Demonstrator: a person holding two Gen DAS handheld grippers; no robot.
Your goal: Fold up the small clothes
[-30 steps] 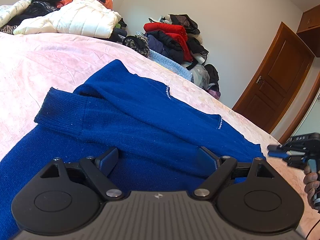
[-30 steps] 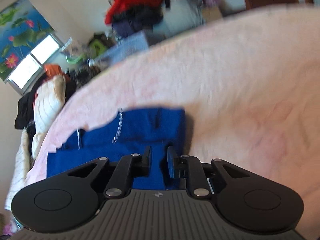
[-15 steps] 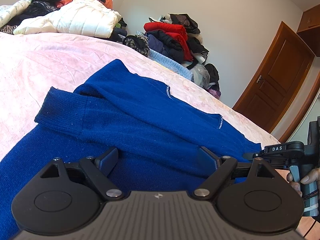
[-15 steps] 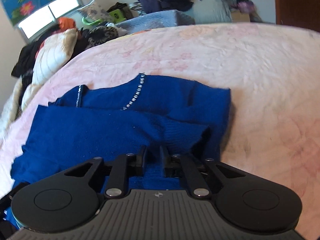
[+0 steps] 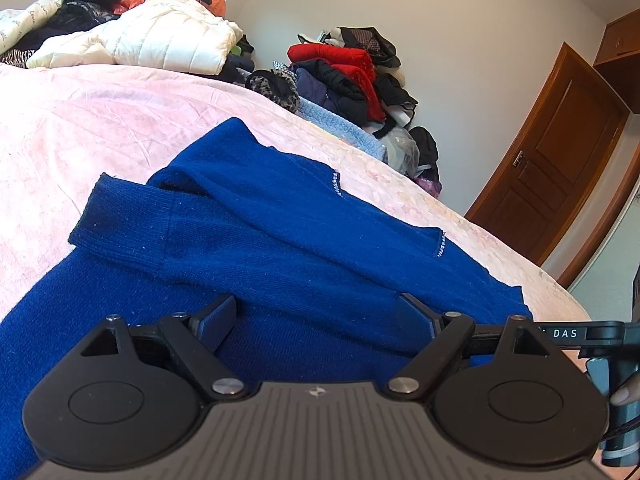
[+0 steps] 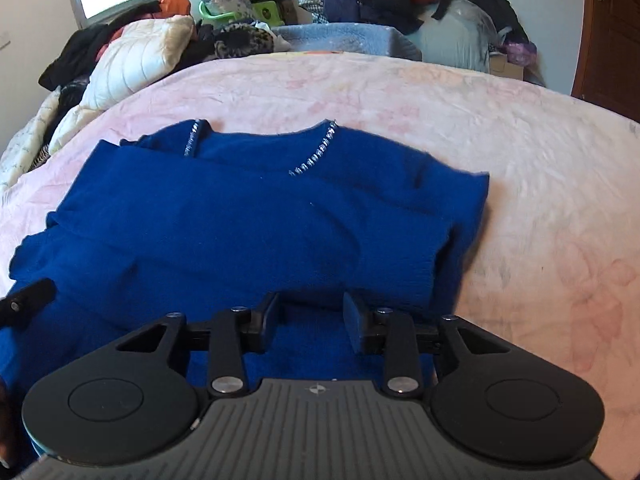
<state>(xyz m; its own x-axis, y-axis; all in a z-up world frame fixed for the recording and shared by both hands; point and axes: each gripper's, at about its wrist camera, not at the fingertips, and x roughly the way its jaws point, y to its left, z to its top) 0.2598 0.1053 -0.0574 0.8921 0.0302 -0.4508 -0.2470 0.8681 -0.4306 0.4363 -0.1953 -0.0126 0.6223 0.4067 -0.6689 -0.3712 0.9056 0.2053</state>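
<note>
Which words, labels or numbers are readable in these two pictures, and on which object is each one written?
"DAS": white letters on the black body of the right gripper, seen at the right edge of the left wrist view.
A small white emblem, no letters, sits on the left gripper's grey housing.
No readable text on the blue sweater or the wooden door.

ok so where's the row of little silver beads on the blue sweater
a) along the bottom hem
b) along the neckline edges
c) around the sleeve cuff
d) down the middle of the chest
b: the silver beads line the neckline edges of the blue sweater, while the ribbed sleeve cuff is plain.
</note>
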